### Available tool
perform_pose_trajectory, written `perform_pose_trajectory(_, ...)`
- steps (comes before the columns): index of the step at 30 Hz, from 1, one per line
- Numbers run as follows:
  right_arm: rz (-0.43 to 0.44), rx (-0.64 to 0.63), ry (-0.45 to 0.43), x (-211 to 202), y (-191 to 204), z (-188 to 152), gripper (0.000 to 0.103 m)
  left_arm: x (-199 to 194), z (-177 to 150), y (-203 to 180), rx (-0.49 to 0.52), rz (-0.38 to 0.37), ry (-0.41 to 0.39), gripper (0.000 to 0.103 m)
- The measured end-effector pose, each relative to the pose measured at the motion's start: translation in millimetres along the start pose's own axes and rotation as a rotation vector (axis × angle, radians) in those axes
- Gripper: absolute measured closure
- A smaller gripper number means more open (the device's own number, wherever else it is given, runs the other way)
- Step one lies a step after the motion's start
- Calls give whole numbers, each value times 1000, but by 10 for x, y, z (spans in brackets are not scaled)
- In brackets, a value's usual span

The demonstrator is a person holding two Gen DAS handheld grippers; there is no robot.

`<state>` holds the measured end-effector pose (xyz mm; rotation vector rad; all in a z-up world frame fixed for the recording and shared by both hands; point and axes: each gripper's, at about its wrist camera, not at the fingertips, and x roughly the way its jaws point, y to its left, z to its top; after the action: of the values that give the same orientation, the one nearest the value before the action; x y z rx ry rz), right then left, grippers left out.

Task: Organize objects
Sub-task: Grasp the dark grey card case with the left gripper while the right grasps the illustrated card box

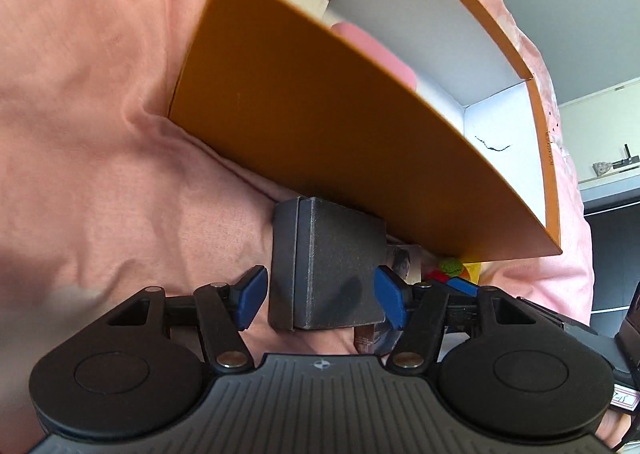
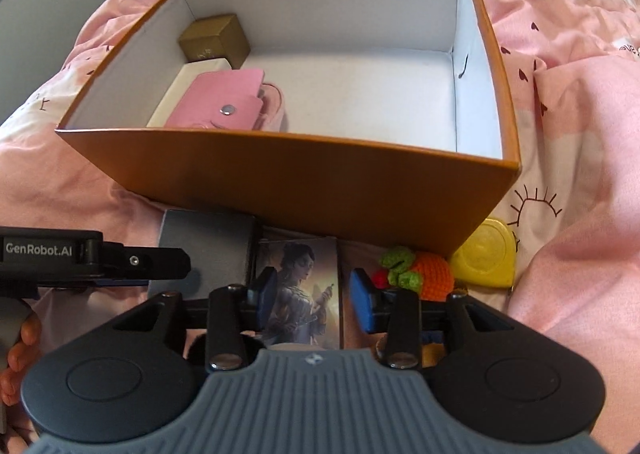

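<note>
both tools stood open and empty: left gripper (image 1: 320, 296) straddled the dark grey box (image 1: 332, 274), right gripper (image 2: 313, 300) the picture card (image 2: 302, 294), beside the orange box (image 2: 288, 178); each should close squarely before lifting.

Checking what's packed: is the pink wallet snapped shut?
Shut: in the right wrist view the pink wallet has its flap lying flat, held by its snap.

Under everything you have a pink bedsheet (image 2: 580, 214), rumpled into soft folds and printed with small dark hearts and a line-drawn sun near the right side in the right wrist view. Past the bed's far edge in the left wrist view you can see a plain grey wall (image 1: 580, 14). Below it is a pale shelf (image 1: 608, 178) carrying a few small items too tiny to make out, with a dark opening underneath it.
</note>
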<state>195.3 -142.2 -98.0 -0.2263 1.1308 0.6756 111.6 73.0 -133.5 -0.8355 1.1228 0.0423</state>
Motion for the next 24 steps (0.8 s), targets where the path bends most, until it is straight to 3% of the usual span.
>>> perform_pose_trajectory(9, 5, 14, 12, 107, -37, 16, 50, 190, 3, 119, -39, -28, 25, 31)
perform_pose_trajectory(21, 8, 19, 21, 124, -66, 23, 52, -164, -195, 4, 73, -14, -46, 58)
perform_pose_trajectory(24, 10, 21, 32, 130, -82, 20, 59, -226, -106, -13, 112, -25, -52, 62)
